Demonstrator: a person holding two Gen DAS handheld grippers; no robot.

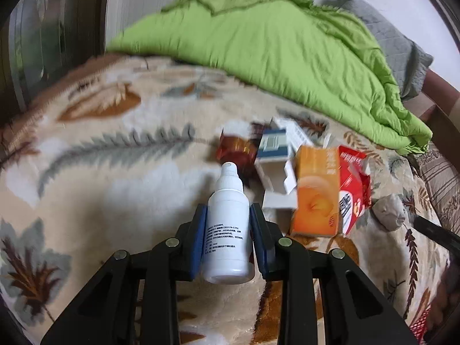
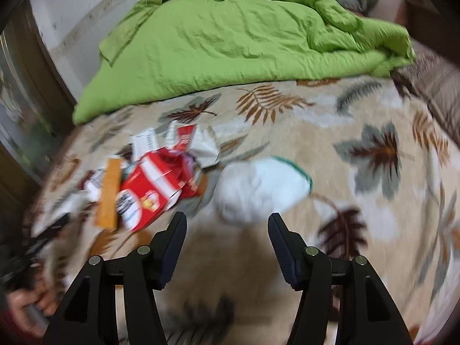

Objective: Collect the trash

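The left claw grips a white plastic spray bottle by its body, nozzle pointing away, blue-padded fingers pressed to both sides, above a bed covered by a beige leaf-print blanket. Just beyond the bottle lies a heap of rubbish: an orange carton standing against a torn red box, an open white-and-blue box, and an amber jar lying behind them. A grey crumpled wad sits just right of the red box. The right claw hangs wide open and empty over the blanket, close to a blurred white wad with a green edge; the red box and orange carton lie to its left. A rumpled green quilt is piled at the far side of the bed.
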